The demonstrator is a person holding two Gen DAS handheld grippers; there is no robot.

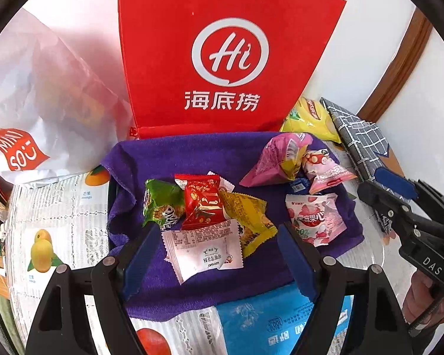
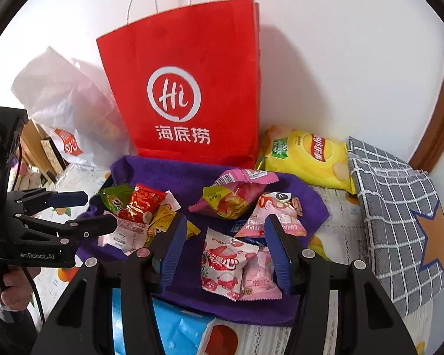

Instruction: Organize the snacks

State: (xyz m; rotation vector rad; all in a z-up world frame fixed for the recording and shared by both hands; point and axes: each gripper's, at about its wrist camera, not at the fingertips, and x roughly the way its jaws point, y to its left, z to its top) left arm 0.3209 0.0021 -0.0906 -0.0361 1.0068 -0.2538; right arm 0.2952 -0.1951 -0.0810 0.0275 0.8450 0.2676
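Observation:
Several small snack packets lie on a purple towel. My left gripper is open just above a white-pink packet, with a red packet, a green one and a yellow one behind it. My right gripper is open over a pink-and-white strawberry packet. Two more pink packets lie beyond it. Each gripper shows in the other's view: the left, the right.
A red paper bag stands behind the towel against the wall. A white plastic bag is left of it. A yellow chip bag and a grey checked cloth lie at right. A blue pack is in front.

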